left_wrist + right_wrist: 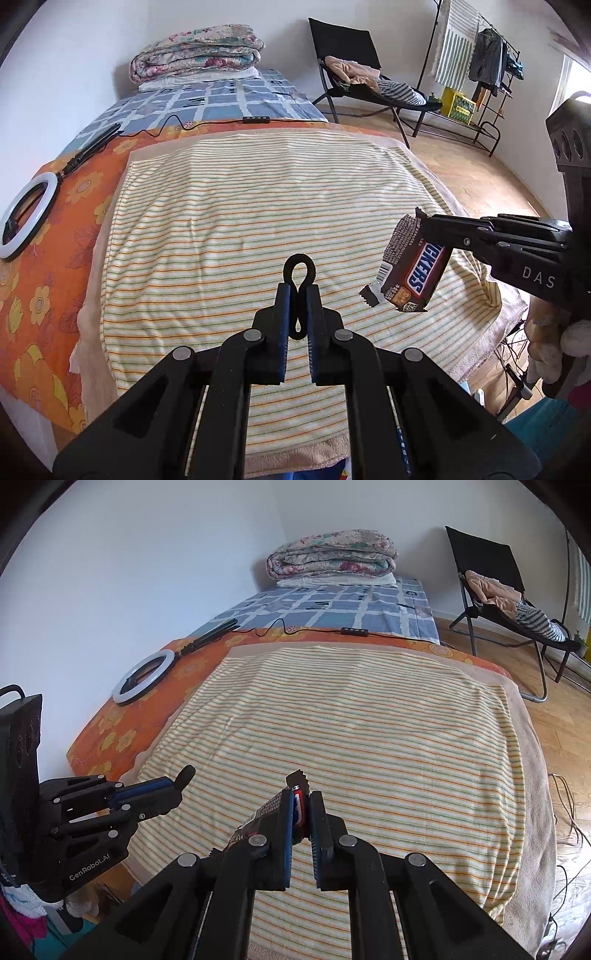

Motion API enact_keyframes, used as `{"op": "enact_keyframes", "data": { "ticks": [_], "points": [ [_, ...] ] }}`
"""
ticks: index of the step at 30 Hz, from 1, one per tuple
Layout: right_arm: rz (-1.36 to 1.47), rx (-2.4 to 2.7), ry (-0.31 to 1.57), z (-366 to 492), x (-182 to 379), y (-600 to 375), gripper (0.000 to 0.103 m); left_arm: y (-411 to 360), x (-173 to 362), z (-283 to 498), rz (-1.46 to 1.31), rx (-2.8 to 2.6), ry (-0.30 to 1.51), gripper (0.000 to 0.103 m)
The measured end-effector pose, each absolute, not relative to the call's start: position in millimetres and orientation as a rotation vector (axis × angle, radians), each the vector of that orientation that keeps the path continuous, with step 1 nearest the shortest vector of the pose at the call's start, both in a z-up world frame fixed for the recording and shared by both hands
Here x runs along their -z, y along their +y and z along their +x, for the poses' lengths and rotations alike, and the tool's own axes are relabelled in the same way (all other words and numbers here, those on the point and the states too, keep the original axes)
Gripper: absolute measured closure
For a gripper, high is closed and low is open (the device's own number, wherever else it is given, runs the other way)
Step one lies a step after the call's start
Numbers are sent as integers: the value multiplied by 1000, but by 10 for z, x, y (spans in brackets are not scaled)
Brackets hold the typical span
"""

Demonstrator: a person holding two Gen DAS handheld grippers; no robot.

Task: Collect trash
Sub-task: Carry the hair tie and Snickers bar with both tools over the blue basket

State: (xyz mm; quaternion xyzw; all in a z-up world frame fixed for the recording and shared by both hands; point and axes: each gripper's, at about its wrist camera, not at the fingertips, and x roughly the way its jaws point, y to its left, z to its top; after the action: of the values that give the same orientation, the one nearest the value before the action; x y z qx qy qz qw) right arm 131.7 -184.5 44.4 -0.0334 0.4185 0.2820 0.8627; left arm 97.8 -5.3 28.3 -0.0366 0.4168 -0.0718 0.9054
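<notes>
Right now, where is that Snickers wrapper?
In the left wrist view the Snickers wrapper hangs at right, pinched in the right claw, above the striped towel.

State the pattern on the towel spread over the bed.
Thin orange and green stripes on cream towel; clearest in the right wrist view.

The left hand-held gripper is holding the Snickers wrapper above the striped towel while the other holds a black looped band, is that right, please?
Not quite: the right hand-held gripper holds the Snickers wrapper, as the left wrist view shows. The left hand-held gripper holds the black looped band, above the striped towel.
</notes>
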Motion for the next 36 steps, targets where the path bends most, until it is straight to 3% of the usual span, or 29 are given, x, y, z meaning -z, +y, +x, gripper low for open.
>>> {"op": "enact_keyframes", "data": {
  "ticks": [19,36],
  "points": [
    [-47,-609,924,139,-306,-2403,97,-528,-183,-239,-3,223,873,97],
    [-57,-599,1034,-291,247,-2562,97,-687,322,-551,3,248,980,97]
  ]
}}
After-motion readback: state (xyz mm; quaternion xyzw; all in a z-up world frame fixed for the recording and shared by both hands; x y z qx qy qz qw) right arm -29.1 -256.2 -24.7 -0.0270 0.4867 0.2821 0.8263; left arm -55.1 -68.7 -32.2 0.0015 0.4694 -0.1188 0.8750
